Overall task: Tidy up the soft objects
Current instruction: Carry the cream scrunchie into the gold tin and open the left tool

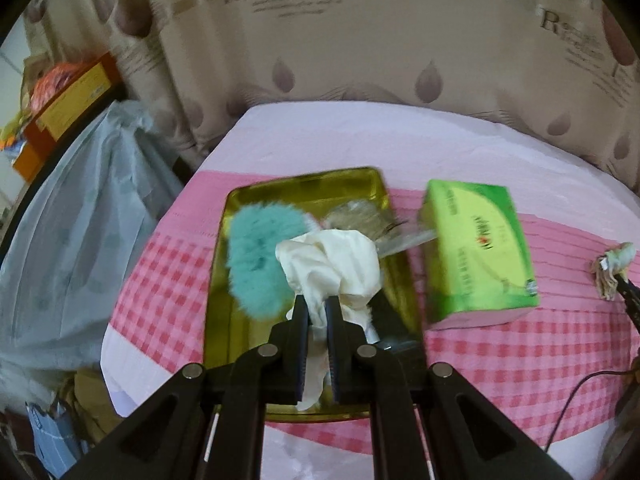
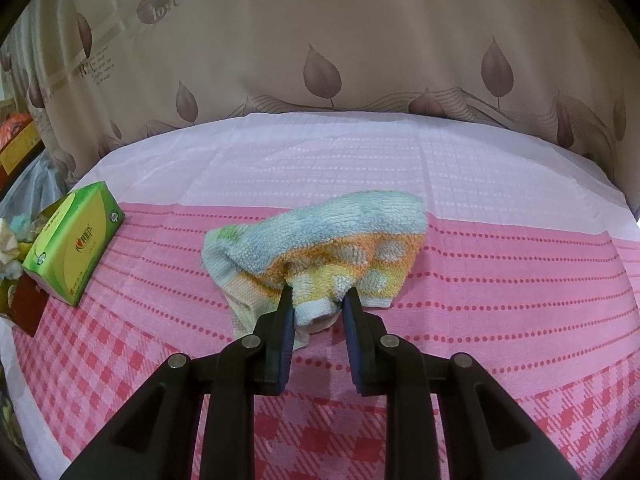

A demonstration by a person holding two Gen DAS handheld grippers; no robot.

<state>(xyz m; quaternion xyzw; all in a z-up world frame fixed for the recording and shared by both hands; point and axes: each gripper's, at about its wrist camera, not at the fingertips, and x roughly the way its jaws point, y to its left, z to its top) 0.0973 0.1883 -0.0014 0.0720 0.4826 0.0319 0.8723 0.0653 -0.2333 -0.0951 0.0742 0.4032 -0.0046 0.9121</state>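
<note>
Over the gold tray [image 1: 400, 276], we see our left tool [image 1: 317, 304] clenched on a crumpled cream cloth [image 1: 332, 264], pinched between its 2 fingers and bunched above the tray. Inside the tray, a teal fluffy pompom [image 1: 256, 256] lies just left of the cloth. A green tissue pack [image 1: 478, 248] sits on the pink checked counter cloth [image 1: 168, 280] just right of the tray. From the right wrist view, our right tool [image 2: 316, 296] straddles the near corner of a striped terry towel [image 2: 320, 236] lying crumpled on the counter; both fingers touch the towel, partly closed around a fold of it.
</note>
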